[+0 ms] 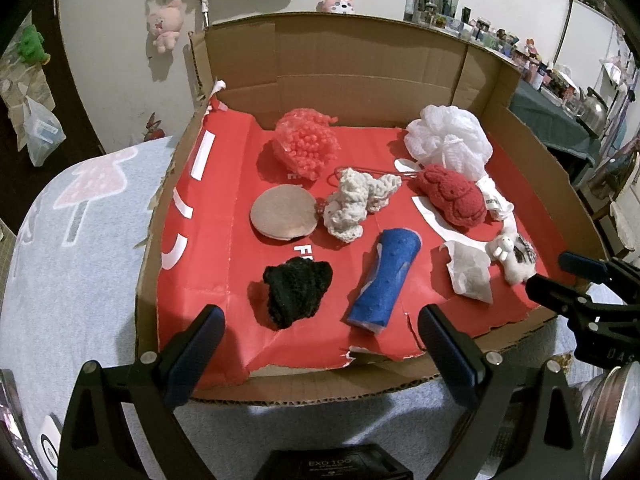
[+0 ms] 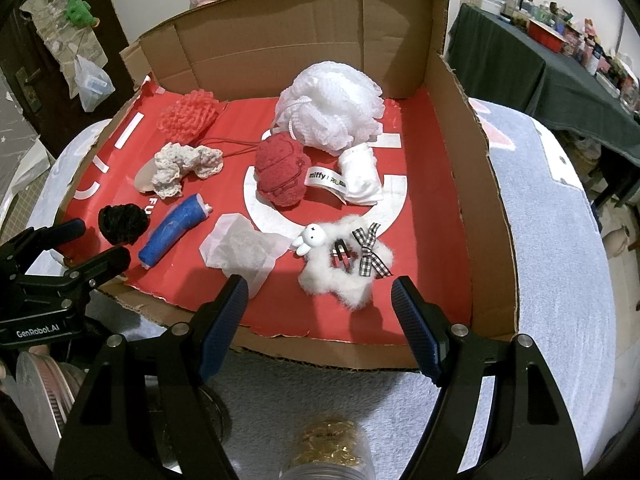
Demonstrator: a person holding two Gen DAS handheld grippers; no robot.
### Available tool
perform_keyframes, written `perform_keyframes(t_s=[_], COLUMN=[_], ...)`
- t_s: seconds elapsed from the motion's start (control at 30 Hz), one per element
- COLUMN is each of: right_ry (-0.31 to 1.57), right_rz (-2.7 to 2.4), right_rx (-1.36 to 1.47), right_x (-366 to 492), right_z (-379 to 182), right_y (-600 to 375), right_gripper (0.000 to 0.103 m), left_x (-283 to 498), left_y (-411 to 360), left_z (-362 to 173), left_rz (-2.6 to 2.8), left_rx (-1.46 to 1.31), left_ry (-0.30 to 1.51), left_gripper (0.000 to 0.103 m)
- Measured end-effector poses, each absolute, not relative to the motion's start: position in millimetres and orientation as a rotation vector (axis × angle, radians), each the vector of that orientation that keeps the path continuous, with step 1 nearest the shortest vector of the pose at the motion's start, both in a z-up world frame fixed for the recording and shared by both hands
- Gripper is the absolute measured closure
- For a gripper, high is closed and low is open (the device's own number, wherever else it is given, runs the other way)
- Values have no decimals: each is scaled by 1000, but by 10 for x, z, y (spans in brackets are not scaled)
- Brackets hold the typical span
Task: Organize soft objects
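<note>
Left wrist view: left gripper (image 1: pixel 320 334) spread wide, holding nothing, poised at the near edge of the cardboard box (image 1: pixel 360 64); straight ahead on the red liner (image 1: pixel 208 264), black knit lump (image 1: pixel 296 292) beside rolled blue felt (image 1: pixel 386 280); further in, tan round pad (image 1: pixel 283 216), cream crochet piece (image 1: pixel 356 204), coral mesh (image 1: pixel 306 142), white bath pouf (image 1: pixel 448 138), red plush (image 1: pixel 452 194); probably all light and squashy, best pinched across the bulk; blue roll likely best taken mid-length.

Right wrist view: right gripper (image 2: pixel 318 318) likewise wide apart and empty, facing white fluffy bunny clip (image 2: pixel 344 268), just beside crumpled tissue (image 2: pixel 240 250); tissue flimsy, likely to tear; fluff compressible, best gripped across the body, clear of the checked bow (image 2: pixel 370 250).
</note>
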State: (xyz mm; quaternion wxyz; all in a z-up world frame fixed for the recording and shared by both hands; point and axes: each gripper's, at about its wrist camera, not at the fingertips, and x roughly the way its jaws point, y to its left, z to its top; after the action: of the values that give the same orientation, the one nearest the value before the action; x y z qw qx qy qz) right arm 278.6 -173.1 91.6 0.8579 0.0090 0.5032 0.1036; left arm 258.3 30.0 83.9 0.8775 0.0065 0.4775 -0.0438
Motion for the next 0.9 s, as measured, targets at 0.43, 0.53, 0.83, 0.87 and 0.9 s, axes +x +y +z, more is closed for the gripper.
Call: perform_keyframes(t_s=[0.43, 0.53, 0.83, 0.87, 0.9], right_ry=[884, 832, 673, 664, 655], right_rz=[191, 189, 193, 194, 196], right_rx=[4, 2, -26, -23, -15], right_x=[2415, 2170, 1191, 1120, 1018], right_z=[1513, 1653, 1720, 1691, 1625], right_y=[-1850, -1871, -1848, -1843, -1839], right_gripper=[29, 29, 13, 13, 13], left_x=[2101, 1821, 894, 822, 749], left_y=[472, 499, 330, 306, 271], left_z=[1435, 1566, 1560, 1528, 1482], left_rz=[-57, -57, -96, -99, -104], left_rx=[-29, -54, -45, -36, -28], left_ry=[818, 755, 598, 590, 585], left_gripper=[4, 0, 0, 0, 0])
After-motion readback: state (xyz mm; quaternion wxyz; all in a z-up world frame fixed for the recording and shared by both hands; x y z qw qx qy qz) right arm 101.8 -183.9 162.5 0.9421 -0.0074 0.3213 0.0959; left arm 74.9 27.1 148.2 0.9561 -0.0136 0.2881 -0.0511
